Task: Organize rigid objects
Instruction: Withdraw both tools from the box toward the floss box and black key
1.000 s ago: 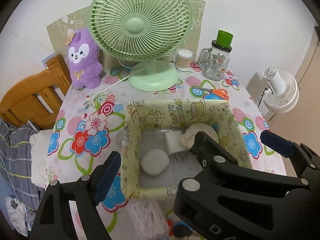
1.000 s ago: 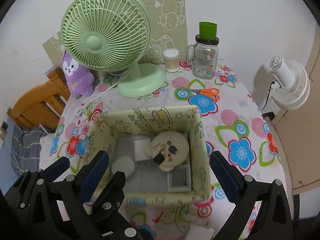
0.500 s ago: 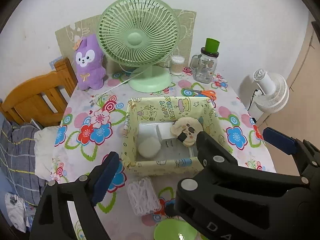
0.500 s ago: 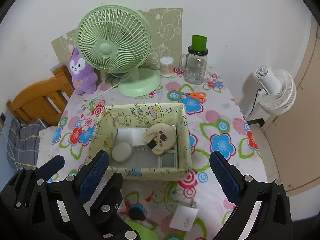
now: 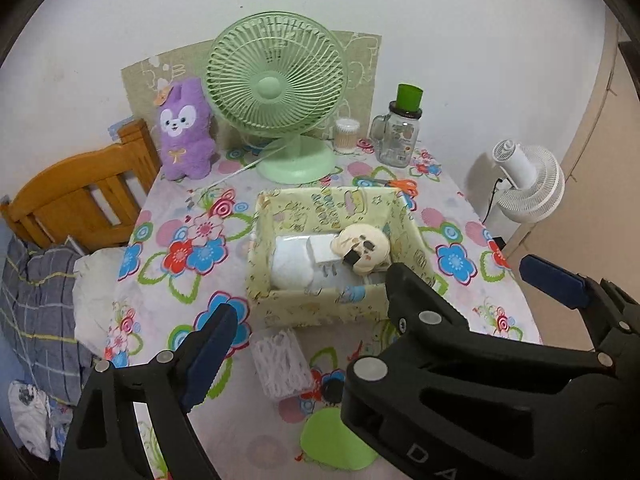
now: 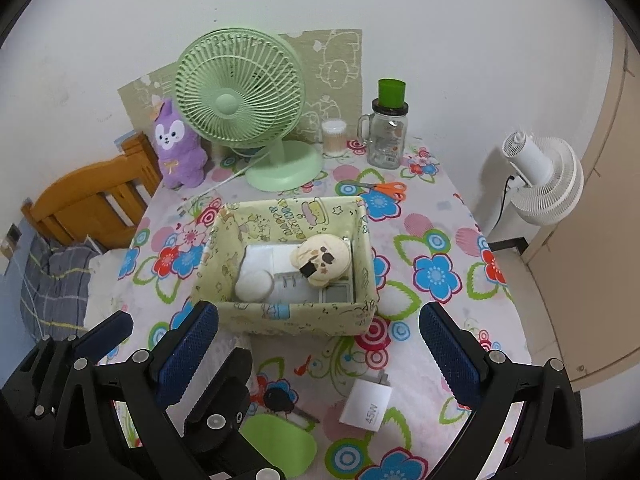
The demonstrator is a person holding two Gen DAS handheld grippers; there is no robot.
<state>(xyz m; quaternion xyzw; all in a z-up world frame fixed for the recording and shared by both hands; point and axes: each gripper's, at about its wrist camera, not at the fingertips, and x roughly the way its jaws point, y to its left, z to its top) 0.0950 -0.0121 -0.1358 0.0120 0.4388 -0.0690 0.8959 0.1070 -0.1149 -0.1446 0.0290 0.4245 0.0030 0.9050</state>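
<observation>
Both grippers, left gripper (image 5: 376, 292) and right gripper (image 6: 320, 340), gape wide and empty; risk: the near white charger (image 6: 366, 404) slips on its smooth faces.

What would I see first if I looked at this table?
The big green fan standing at the back of the flowery table jumps out first, with the purple plush bunny sitting just left of it. In the middle sits a yellow cartoon box holding a round cream bear-face thing. Nearer the camera, a white charger lies outside the box.
</observation>
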